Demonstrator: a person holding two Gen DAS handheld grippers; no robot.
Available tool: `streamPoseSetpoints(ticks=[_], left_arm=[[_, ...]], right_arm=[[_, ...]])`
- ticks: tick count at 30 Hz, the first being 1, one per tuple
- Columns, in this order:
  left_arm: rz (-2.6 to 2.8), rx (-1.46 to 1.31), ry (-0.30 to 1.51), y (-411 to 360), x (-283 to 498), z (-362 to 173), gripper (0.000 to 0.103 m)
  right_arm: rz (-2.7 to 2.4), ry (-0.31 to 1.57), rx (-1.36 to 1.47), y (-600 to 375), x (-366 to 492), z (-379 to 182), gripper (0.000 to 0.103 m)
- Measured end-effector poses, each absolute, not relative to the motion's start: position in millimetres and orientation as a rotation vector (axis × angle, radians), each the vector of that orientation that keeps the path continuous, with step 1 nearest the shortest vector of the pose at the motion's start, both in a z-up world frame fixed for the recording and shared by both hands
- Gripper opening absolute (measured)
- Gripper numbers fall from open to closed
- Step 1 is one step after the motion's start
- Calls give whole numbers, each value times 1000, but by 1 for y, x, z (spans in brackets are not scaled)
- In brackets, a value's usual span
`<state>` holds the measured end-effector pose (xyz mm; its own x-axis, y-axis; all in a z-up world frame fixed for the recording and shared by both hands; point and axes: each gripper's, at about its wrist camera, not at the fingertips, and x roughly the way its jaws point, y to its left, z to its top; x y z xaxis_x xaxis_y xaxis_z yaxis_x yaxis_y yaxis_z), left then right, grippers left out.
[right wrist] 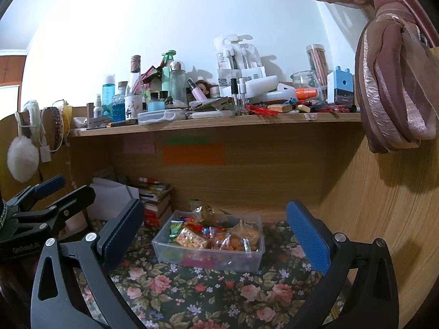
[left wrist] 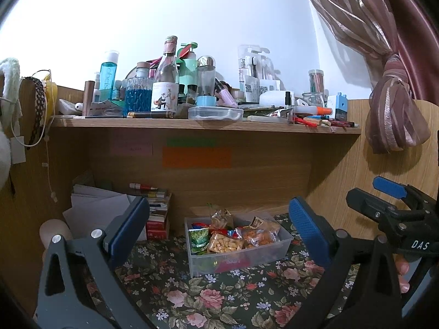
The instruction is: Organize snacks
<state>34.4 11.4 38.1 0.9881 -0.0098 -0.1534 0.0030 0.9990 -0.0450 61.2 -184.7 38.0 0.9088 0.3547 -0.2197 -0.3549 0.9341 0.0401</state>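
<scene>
Left hand-held gripper (left wrist: 219,233): seen nearest the lens in the left wrist view; its blue pads are spread as wide as they go, nothing is held between them. It is also seen at the left edge of the right wrist view (right wrist: 52,194).
Right hand-held gripper (right wrist: 216,233): likewise spread fully apart and empty; its black frame and one blue pad are seen at the right edge of the left wrist view (left wrist: 384,194), with fingertips (left wrist: 402,267) of a hand just below it.
Bench (left wrist: 219,296): covered by a dark cloth printed with pink roses and small flowers — it lies under both grippers.
Box (left wrist: 277,249): a clear plastic tub set on the cloth, beyond the pads of both grippers and apart from them, close to the wooden back panel.
Snacks (left wrist: 225,242): small clear and coloured packets are piled inside the box — a green packet (left wrist: 199,237) at its left, orange and yellow pieces in the middle and right; one bag stands taller at the back.
Books (left wrist: 157,213): stacked left of the box against the back panel, with loose white papers (left wrist: 101,205) beside them.
Notes (left wrist: 196,157): orange, green and pink slips are stuck on the back panel; any writing cannot be read.
Shelf (left wrist: 205,124): above the bench, crowded with bottles, jars, pens and a flat clear case.
Curtain (left wrist: 395,104): pink, tied in a knot at the right.
</scene>
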Motion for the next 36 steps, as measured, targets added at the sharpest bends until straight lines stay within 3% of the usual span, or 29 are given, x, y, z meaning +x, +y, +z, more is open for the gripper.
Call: streamPoseSetpoints(ticks=[36], left_arm=[[-2, -47, 168, 5, 40, 36, 103]], right_arm=[[387, 227, -5, -186, 64, 39, 103]])
